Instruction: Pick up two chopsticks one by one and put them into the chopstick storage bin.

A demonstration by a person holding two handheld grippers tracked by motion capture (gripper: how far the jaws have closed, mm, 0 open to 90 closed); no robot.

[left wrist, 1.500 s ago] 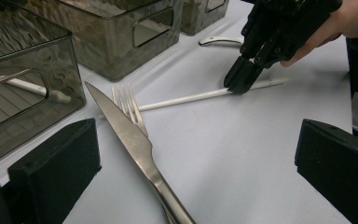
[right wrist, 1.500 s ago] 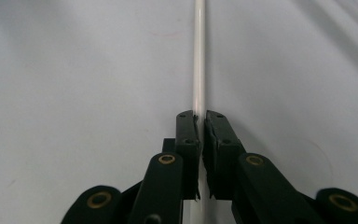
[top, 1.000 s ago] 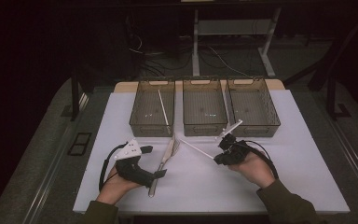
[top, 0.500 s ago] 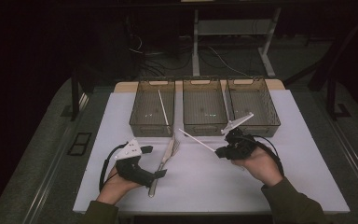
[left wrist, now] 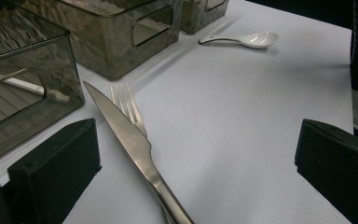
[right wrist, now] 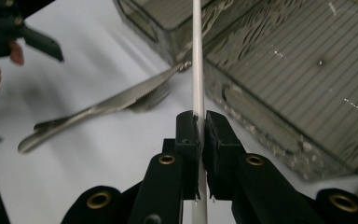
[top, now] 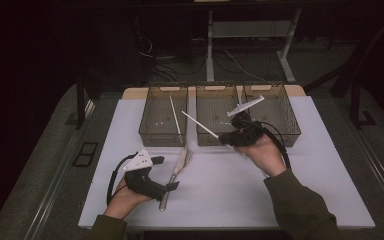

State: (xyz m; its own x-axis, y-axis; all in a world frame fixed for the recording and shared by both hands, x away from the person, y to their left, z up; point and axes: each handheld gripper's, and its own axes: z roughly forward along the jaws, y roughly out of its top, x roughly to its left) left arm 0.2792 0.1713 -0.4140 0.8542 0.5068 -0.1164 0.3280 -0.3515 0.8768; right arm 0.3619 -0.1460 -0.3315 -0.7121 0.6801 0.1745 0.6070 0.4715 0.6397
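Note:
My right gripper (top: pixel 225 138) is shut on a white chopstick (top: pixel 200 125) and holds it in the air, slanting up and left over the front of the middle bin (top: pixel 215 90). In the right gripper view the jaws (right wrist: pixel 198 122) pinch the chopstick (right wrist: pixel 198 70) near its lower end. My left gripper (top: pixel 165 173) rests open on the table at the lower left. A steel knife (left wrist: pixel 135 144) lying over a fork (left wrist: pixel 126 102) sits between its spread jaws (left wrist: pixel 191 154). A second white chopstick (top: pixel 175 117) lies in the left bin (top: pixel 150 132).
Three smoky see-through bins stand in a row at the back of the white mat, the right bin (top: pixel 290 120) beyond my right hand. A white spoon (left wrist: pixel 247 39) lies on the mat in front of the bins. The table edge (top: pixel 230 225) runs close to the forearms.
My right gripper has risen with the chopstick and moved toward the bins. The left gripper, knife and fork have stayed where they were.

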